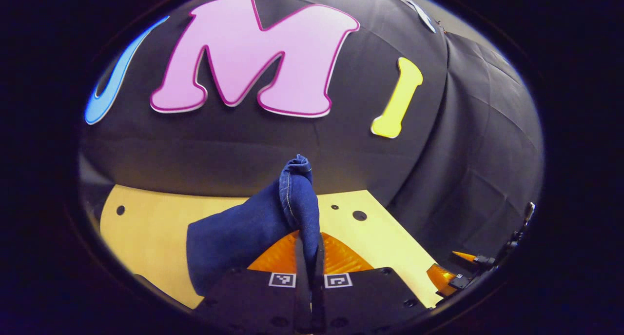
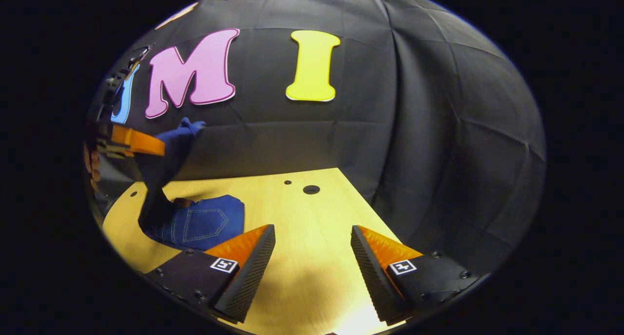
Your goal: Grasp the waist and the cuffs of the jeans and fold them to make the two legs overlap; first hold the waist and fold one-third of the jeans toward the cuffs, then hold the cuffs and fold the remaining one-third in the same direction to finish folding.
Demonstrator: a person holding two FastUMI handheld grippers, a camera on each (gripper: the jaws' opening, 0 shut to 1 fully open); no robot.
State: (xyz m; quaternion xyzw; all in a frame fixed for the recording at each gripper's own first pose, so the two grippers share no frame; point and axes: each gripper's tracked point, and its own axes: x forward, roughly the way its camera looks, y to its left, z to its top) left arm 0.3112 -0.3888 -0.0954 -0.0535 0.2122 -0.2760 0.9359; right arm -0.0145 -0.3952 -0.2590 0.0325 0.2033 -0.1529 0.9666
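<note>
The dark blue jeans [image 1: 243, 232] hang from my left gripper [image 1: 312, 249], which is shut on a bunched end of the denim that sticks up past its tips. In the right gripper view the same jeans [image 2: 200, 223] rise from the wooden table [image 2: 302, 213] at the left, their back-pocket part lying flat while a leg is lifted by the left gripper [image 2: 139, 141]. My right gripper [image 2: 312, 237] stands open above bare table with nothing between its fingers. It is well to the right of the jeans and apart from them.
The table has a few round holes [image 2: 311, 189] near its far edge. Black cloth walls close off the back and right sides. In the left gripper view the right gripper [image 1: 463, 271] sits low at the right edge.
</note>
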